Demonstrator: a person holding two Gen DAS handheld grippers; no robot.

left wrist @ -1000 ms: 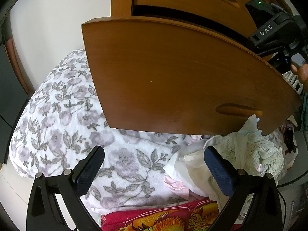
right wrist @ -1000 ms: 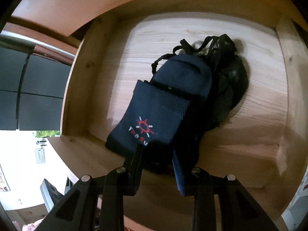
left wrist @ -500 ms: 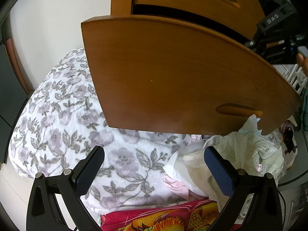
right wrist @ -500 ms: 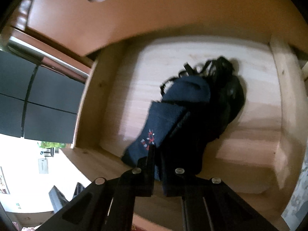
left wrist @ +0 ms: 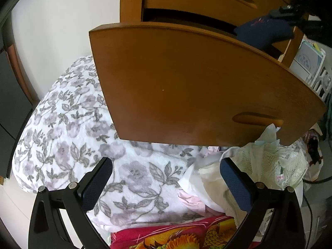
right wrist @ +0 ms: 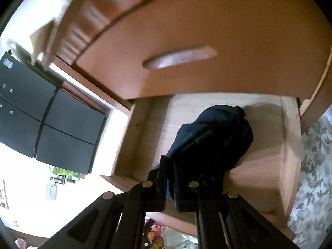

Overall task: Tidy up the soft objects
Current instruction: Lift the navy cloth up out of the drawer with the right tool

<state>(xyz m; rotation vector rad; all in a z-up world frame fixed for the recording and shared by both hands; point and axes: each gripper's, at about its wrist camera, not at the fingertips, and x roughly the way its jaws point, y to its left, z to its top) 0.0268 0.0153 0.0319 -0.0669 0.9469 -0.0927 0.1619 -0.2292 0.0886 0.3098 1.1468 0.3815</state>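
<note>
Rising clear of the open drawer (right wrist: 288, 137), the navy sock bundle (right wrist: 209, 143) has left the pale floor where it lay a second ago. Clamped on its near end is the right gripper (right wrist: 170, 183), newly closed. Idle over the floral blanket (left wrist: 68, 132), the left gripper (left wrist: 166, 180) gapes empty (unmoved), so sorting has started.

Open drawer (right wrist: 263, 161) floor bare right of dark bundle (right wrist: 209, 143); upper drawer front (right wrist: 207, 41) overhangs; side walls hem in.
</note>
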